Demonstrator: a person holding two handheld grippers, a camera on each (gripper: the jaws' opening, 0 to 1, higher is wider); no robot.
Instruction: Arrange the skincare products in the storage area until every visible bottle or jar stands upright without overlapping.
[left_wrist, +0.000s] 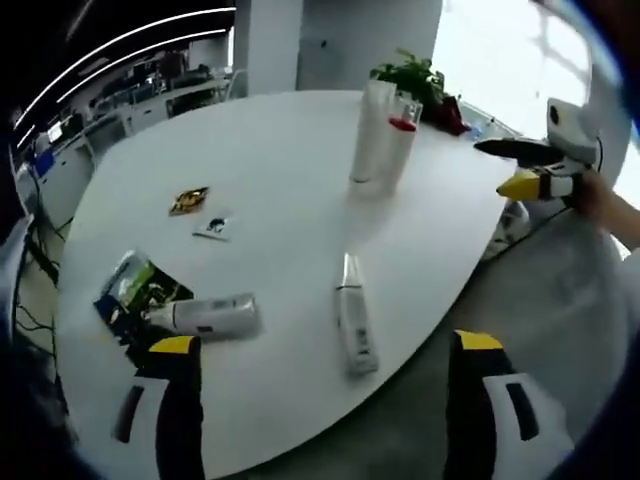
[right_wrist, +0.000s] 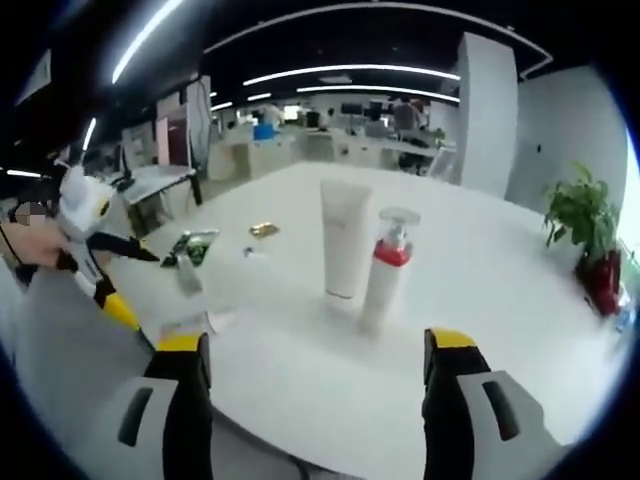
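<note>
**Two up, two down on the white table**

While both my tongs hang off the table's near edge, there is open room everywhere: the left gripper (left_wrist: 320, 400) has its yellow-tipped jaws spread wide with nothing between them, and the right gripper (right_wrist: 315, 400) is just as wide and just as bare.

Off my left jaws, the rounded rim of the white table (left_wrist: 250, 170) curves past, grey floor beyond it. A white tube (left_wrist: 354, 325) lies flat just ahead of the left tongs, apart from everything. Ahead of my left-hand jaw, a second tube (left_wrist: 205, 317) lies on its side, touching a green packet (left_wrist: 135, 290). Further out sit two small sachets (left_wrist: 200, 212).

Straight ahead of my right tongs, a tall white tube (right_wrist: 345, 238) stands upright, and just beside it a white pump bottle (right_wrist: 384, 270) with a red collar, also upright; whether they touch I cannot tell. Wide bare tabletop rings them.

Beyond, a potted plant (right_wrist: 580, 215), office desks, ceiling light strips.
</note>
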